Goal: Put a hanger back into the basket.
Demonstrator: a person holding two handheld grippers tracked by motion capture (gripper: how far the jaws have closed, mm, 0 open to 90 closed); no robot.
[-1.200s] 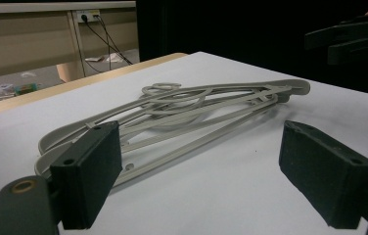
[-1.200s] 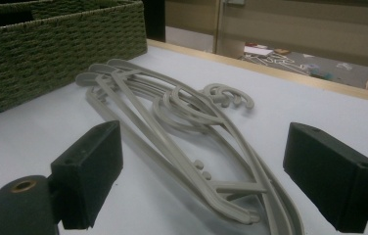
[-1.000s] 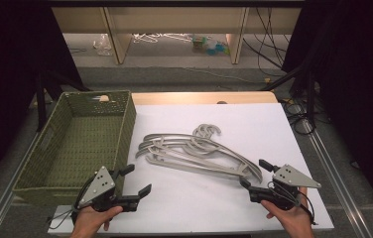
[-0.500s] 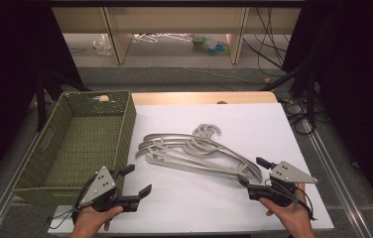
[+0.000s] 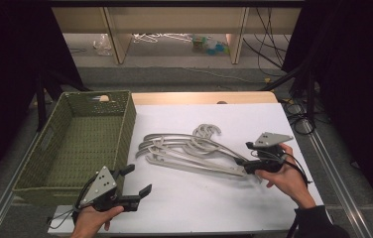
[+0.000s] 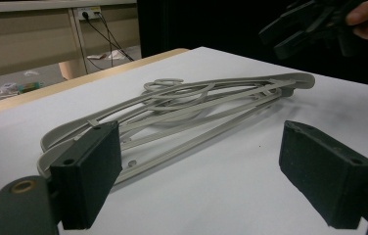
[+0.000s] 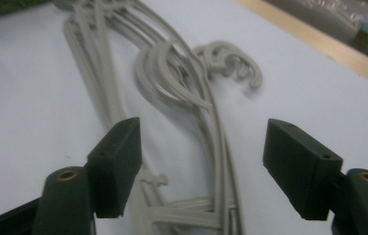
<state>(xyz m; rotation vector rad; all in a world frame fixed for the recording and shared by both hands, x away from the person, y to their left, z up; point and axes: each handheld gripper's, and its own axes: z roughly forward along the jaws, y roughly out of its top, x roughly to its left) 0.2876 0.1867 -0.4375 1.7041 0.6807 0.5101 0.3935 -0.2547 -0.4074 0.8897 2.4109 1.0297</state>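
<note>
The right gripper [image 5: 246, 156] has its jaws spread apart, just been closing in, with the near end of the grey hangers [image 5: 189, 151] lying between them; in the right gripper view the pads stand clear on both sides of the hanger arms [image 7: 206, 122], not pressing on them. That gripper sits right of centre in the high view, held in the person's right hand [image 5: 286, 178] with a dark sleeve running off the lower right edge.

The left gripper [image 5: 137, 181] is at the lower left of the high view, jaws wide open with nothing between them, held just above the white surface [image 5: 274, 124]. Its own view looks across the surface at the hanger pile [image 6: 182, 110], with the other gripper [image 6: 309, 24] dark in the upper right corner.

The hangers lie stacked in the middle of the surface, hooks curled toward the top of the frame. Left of them, touching the surface's edge, stands a green woven basket [image 5: 55, 148]. Beyond the surface, shelving and scattered cables fill the top of the frame.
</note>
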